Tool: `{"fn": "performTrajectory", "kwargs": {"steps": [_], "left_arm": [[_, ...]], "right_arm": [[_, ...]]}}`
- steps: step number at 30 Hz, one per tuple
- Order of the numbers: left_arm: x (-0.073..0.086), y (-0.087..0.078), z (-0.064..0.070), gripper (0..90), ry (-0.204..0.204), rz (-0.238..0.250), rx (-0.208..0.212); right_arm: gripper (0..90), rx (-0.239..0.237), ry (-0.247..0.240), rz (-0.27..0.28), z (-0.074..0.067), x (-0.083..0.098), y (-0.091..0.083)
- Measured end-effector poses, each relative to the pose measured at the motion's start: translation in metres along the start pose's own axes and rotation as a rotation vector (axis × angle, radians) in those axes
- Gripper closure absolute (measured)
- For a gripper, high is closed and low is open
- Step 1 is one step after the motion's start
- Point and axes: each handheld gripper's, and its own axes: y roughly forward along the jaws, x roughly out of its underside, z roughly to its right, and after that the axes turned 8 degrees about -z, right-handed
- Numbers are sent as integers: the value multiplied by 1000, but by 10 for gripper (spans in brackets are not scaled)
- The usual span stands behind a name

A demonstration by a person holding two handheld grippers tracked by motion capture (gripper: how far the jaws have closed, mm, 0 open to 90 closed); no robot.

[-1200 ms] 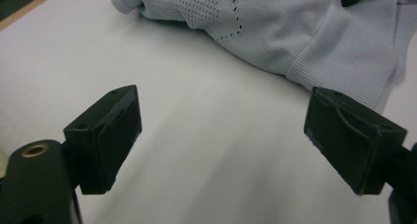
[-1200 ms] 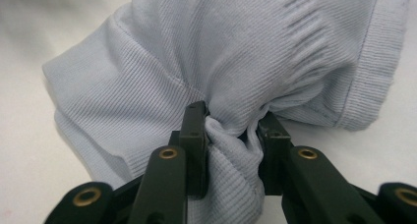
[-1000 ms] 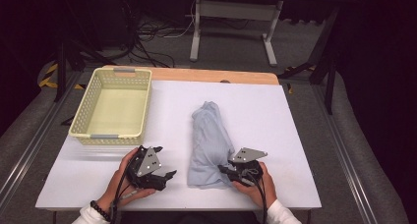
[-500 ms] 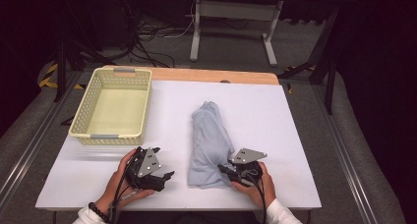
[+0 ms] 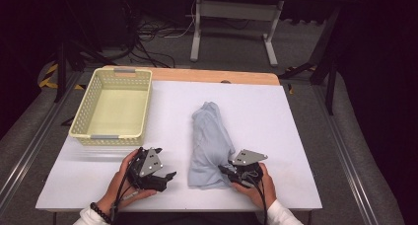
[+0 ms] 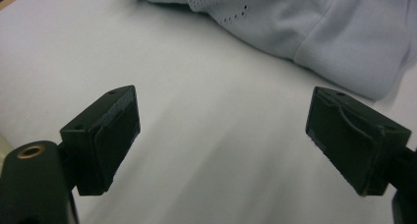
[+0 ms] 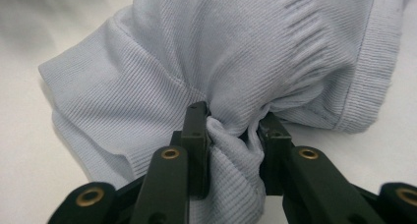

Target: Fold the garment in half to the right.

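Observation:
A pale blue knit garment (image 5: 209, 143) lies bunched in a long heap on the white table (image 5: 276, 121), its near end toward the person. My right gripper (image 5: 226, 170) is shut on a fold of that near end; in the right gripper view the garment (image 7: 236, 62) is pinched between the two black jaws, at my right gripper (image 7: 231, 130). My left gripper (image 5: 170, 176) rests low over the table left of the garment, jaws wide open. In the left gripper view my left gripper (image 6: 221, 135) has bare table between its jaws, with the garment (image 6: 314, 32) just beyond.
A pale yellow plastic basket (image 5: 88, 114) stands empty at the table's back left. A wooden strip (image 5: 212, 76) runs along the far edge. Beyond it are a metal stand's legs (image 5: 231, 32) and cables on the floor.

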Motion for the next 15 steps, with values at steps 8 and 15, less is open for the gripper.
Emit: {"fn": "performTrajectory", "kwargs": {"steps": [8, 15], "left_arm": [[-32, 5, -3, 167, -50, 68, 61], [-72, 29, -8, 153, -68, 79, 32]], "right_arm": [[710, 14, -1, 1, -2, 1, 0], [708, 9, 3, 3, -1, 1, 0]]}}
